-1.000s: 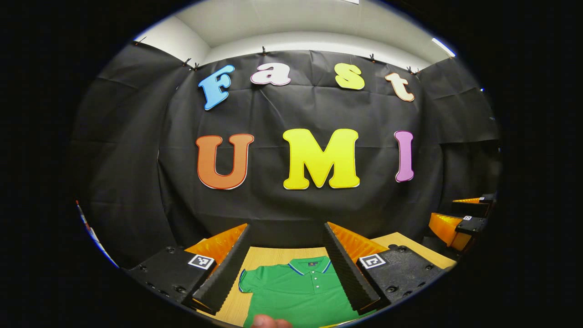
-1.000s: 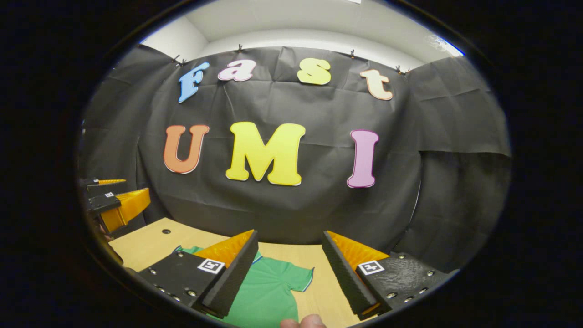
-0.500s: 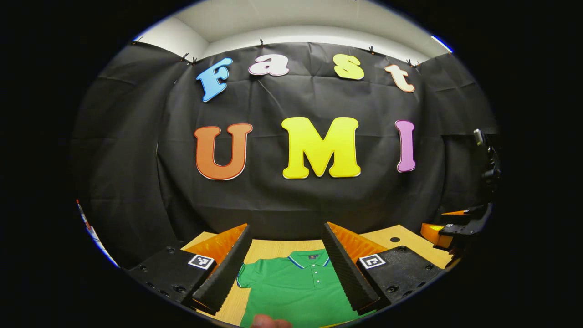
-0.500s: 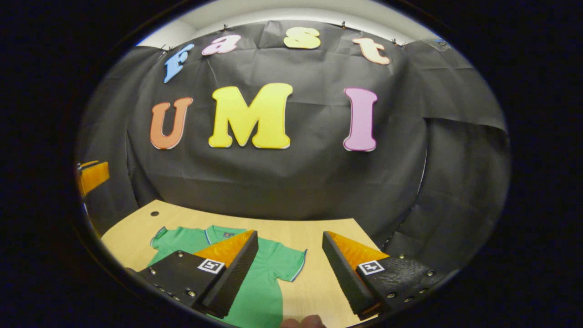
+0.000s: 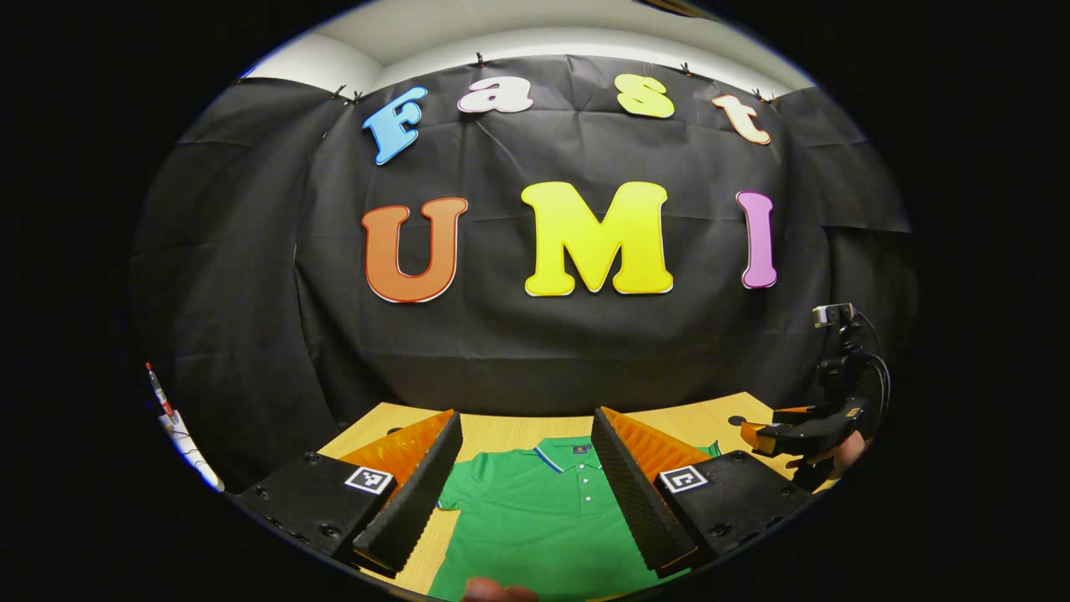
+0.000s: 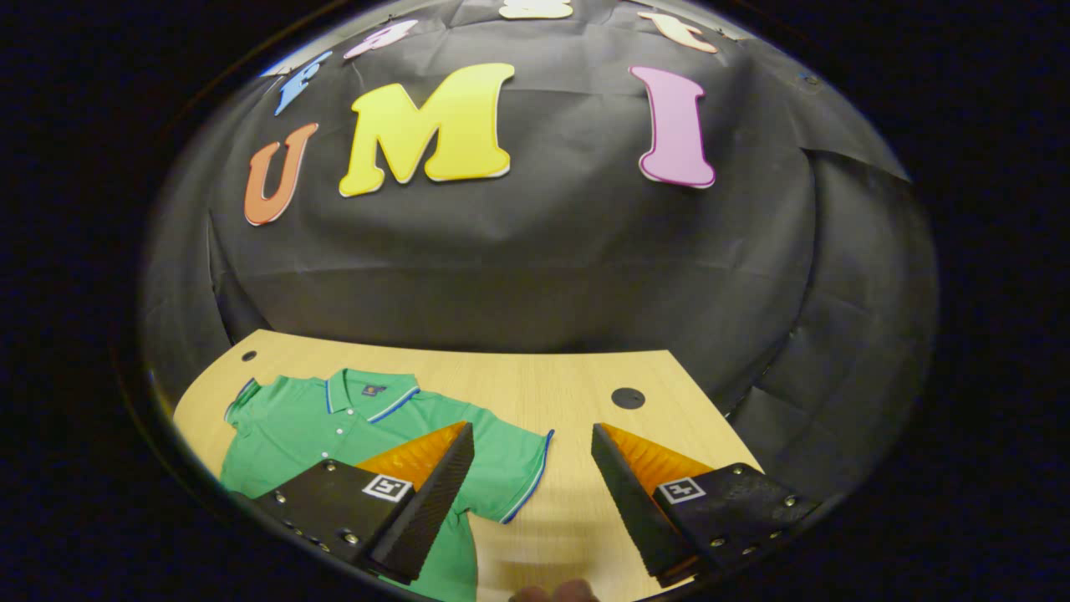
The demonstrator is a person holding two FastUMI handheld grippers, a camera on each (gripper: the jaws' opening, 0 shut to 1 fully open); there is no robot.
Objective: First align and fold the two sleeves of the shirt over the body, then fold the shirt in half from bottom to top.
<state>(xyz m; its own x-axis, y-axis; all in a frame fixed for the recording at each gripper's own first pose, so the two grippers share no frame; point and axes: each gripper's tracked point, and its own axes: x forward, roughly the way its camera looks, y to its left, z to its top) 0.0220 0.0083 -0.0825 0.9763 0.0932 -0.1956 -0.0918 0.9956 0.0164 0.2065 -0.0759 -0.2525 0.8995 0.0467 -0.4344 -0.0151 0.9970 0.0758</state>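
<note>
Nothing folded yet: shirt (image 6: 334, 426) flat on table (image 6: 568, 393), both sleeves out, bottom fold also left. Left gripper (image 5: 527, 477) over collar, right gripper (image 6: 535, 477) near right sleeve (image 6: 510, 468), fingers apart, empty.

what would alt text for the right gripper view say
A green polo shirt lies flat and unfolded on a light wooden table, collar toward the black cloth wall. The right gripper hangs above it with its jaws open, one finger over the shirt's near sleeve, the other over bare table.
</note>
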